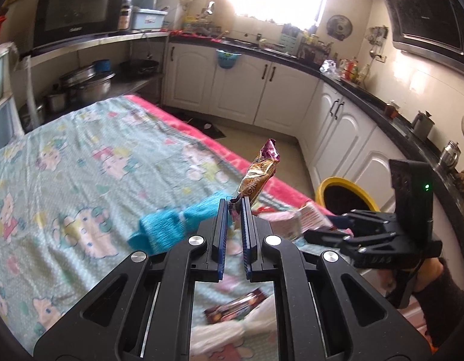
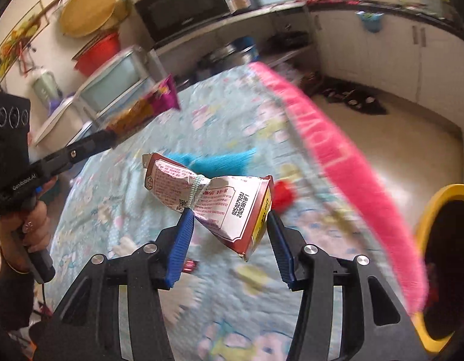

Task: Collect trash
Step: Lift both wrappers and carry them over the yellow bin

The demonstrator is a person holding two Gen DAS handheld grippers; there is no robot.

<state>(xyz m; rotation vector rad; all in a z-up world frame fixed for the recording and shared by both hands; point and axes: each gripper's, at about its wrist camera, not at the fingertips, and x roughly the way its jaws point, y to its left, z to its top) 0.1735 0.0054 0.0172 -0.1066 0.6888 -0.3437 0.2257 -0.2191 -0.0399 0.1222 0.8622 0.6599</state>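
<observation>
black linkage arms fill the bottom of both wrist views, each ending in blue ribbed pads. beyond them spreads the table cloth [image 1: 81,156], pale green with cartoon prints and a pink border [image 2: 322,138] that runs toward 1 o'clock in the right wrist view. off its edge, at 3 o'clock in the right view and at 2 o'clock from the left gripper's tips in the left view, stands the yellow-rimmed bin [image 1: 346,198], dark inside. a blue knitted cloth [image 1: 178,225] lies on the table cloth at 10 o'clock from the left gripper [image 1: 235,207].

the right gripper [image 2: 229,222] stands about half open with its pads pressing both sides of a crumpled red-and-white carton [image 2: 229,207], which is pinched at the waist and lifted clear of the cloth. the left gripper is nearly closed, its pads clamped on the tail of a gold and purple snack wrapper [image 1: 259,174] that sticks up toward 1 o'clock. another dark wrapper [image 1: 235,307] lies on the cloth under the left gripper, at 6 o'clock. a small red scrap [image 2: 284,195] sits just past the carton.
</observation>
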